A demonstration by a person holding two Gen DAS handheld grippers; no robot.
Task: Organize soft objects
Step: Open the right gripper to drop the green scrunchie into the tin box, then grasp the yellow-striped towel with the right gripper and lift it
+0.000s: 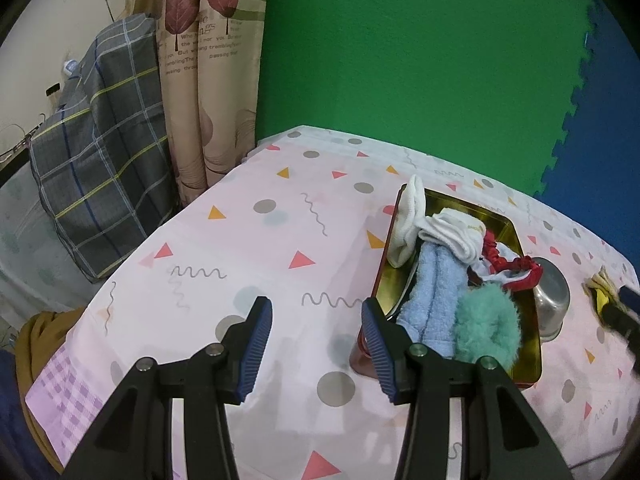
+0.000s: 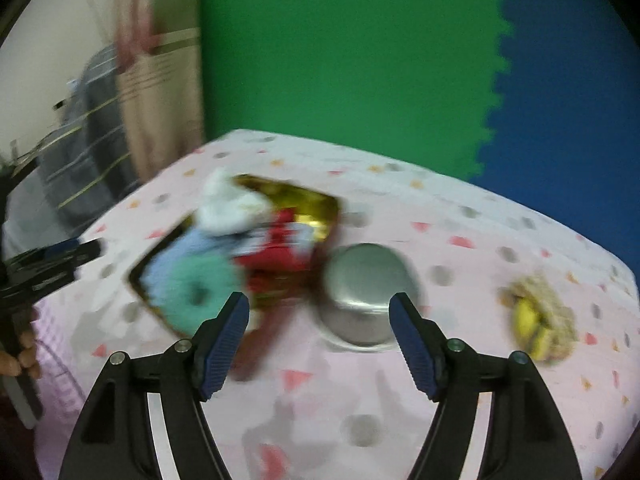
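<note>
Two tongs [image 1: 316,346] [image 2: 318,346] — both apart, empty. Tray [image 1: 528,364] heaped; white sock [image 1: 408,216] overhangs rim — likely to slip onto worktop [image 1: 240,240] if nudged.

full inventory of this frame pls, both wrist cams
tray: 1, gold inside, red outside, on the tablecloth, right of centre
white socks: a bunch, white, far end of the tray, one draped over its rim
blue cloth: 1, light blue, in the tray
fluffy scrunchie: 1, teal, near end of the tray
red scrunchie: 1, red, right side of the tray
steel bowl: 1, silver, upside down, beside the tray
yellow-beige soft item: 1, blurred, alone on the cloth to the right
tablecloth: 1, pink with shapes
plaid cushion: 1, grey, left of the table
curtain: 1, beige, leaf print
left gripper: open, nothing between the jaws
right gripper: open, nothing between the jaws
</note>
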